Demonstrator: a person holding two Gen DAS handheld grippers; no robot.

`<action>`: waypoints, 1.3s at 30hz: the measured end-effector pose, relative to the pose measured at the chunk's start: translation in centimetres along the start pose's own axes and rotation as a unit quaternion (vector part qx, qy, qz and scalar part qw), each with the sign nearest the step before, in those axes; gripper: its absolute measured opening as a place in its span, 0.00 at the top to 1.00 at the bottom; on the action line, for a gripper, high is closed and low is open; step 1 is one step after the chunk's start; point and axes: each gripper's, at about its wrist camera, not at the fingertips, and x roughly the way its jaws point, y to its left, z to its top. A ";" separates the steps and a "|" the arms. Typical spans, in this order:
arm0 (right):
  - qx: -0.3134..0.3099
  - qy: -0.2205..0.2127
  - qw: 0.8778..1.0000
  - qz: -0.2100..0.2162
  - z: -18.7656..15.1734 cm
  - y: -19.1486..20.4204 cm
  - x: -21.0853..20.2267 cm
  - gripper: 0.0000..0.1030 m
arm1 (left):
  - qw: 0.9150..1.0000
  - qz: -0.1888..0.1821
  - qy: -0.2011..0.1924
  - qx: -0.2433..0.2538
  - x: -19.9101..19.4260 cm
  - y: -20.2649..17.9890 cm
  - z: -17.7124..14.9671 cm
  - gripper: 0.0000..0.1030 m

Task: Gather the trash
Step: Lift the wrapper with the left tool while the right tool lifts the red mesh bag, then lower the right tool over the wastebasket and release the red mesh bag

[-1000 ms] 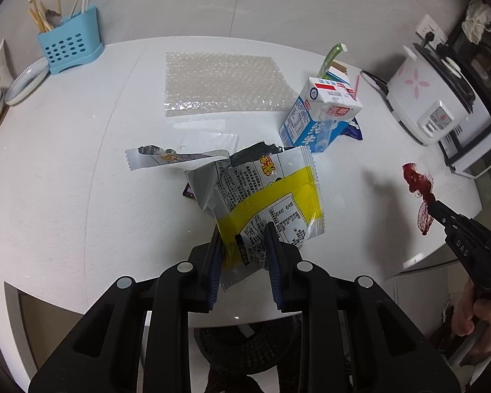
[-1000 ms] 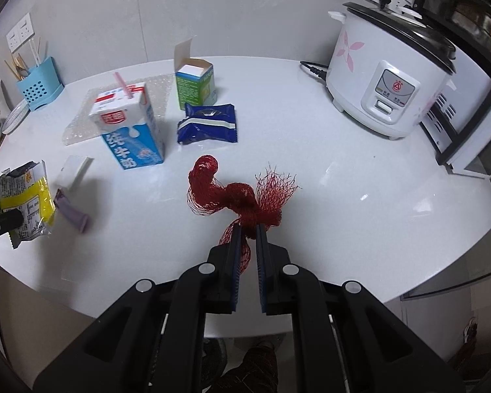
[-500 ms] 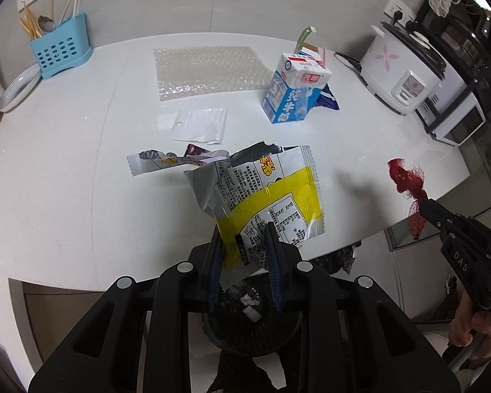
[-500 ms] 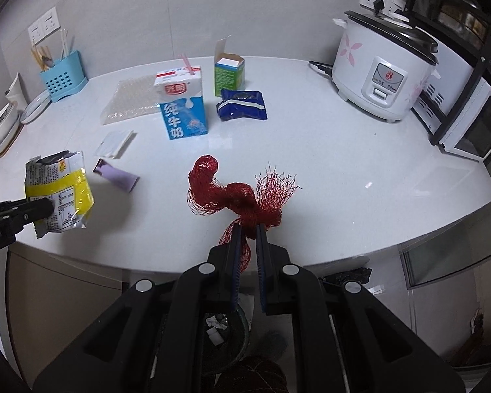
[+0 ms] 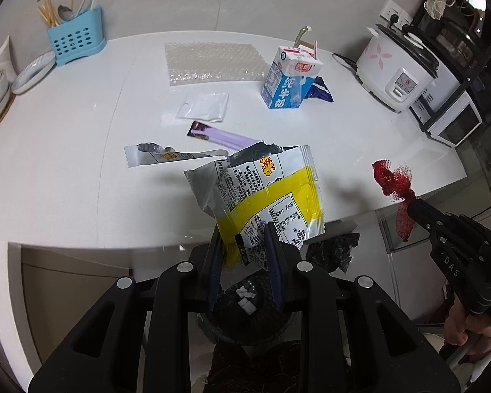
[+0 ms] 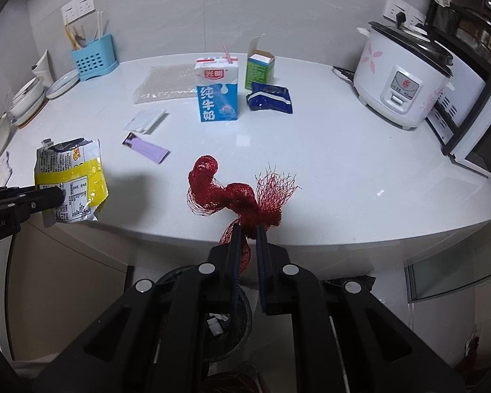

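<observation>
- Change since the earlier frames: both grippers have drawn back from over the table (image 5: pixel 65 150) to its near edge; a black bin (image 5: pixel 245 308) now shows below them.
- Left gripper (image 5: pixel 244 245): clenched on the lower edge of a yellow snack wrapper (image 5: pixel 265 196), which hangs clear of the table, probably carried so for dropping into the bin at 6 o'clock.
- Right gripper (image 6: pixel 246 234): clamped on a red net bag (image 6: pixel 239 193), bunched and lifted, likewise headed for the bin (image 6: pixel 226 327).
- Left on the table: milk carton (image 6: pixel 217 93) at 12 o'clock, green box (image 6: pixel 259 72) and blue packet (image 6: pixel 270 98) at 1 o'clock, purple strip (image 6: pixel 146 148), clear sachet (image 6: pixel 145 120) and bubble wrap (image 5: pixel 212 62) at 11 o'clock.
- Not trash, by my reckoning: rice cooker (image 6: pixel 402 78).
</observation>
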 end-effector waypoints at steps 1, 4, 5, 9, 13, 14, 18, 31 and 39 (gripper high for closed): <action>-0.004 0.000 1.000 0.004 -0.3 0.0 -0.1 0.92 | 1.000 0.002 0.000 -0.001 -0.1 -0.1 -0.5 0.77; -0.020 0.002 1.000 0.012 -1.5 0.3 -0.2 0.92 | 1.000 0.004 0.002 -0.007 -0.2 -0.6 -2.0 0.77; -0.024 0.004 1.000 0.013 -1.9 0.4 -0.3 0.92 | 1.000 0.004 0.003 -0.010 -0.2 -0.7 -2.5 0.77; -0.034 0.005 0.999 0.028 -3.4 0.5 -0.8 0.92 | 1.000 0.010 0.012 -0.014 0.2 -1.2 -4.7 0.77; -0.040 0.016 0.998 0.036 -5.0 0.6 -0.4 0.92 | 0.999 0.012 0.022 -0.026 0.9 -1.2 -6.3 0.77; -0.041 0.018 0.998 0.038 -5.3 0.6 -0.3 0.92 | 0.999 0.013 0.024 -0.029 1.1 -1.2 -6.7 0.77; -0.046 0.034 0.997 0.049 -7.1 0.9 0.9 0.92 | 0.999 0.013 0.028 -0.034 2.1 -1.1 -8.2 0.77; -0.076 0.093 0.992 0.050 -10.5 3.0 5.0 0.92 | 0.996 0.019 0.076 -0.053 6.9 -0.7 -12.9 0.77; -0.080 0.123 0.988 0.053 -11.7 3.5 7.5 0.92 | 0.993 0.044 0.103 -0.049 9.6 0.7 -14.6 0.77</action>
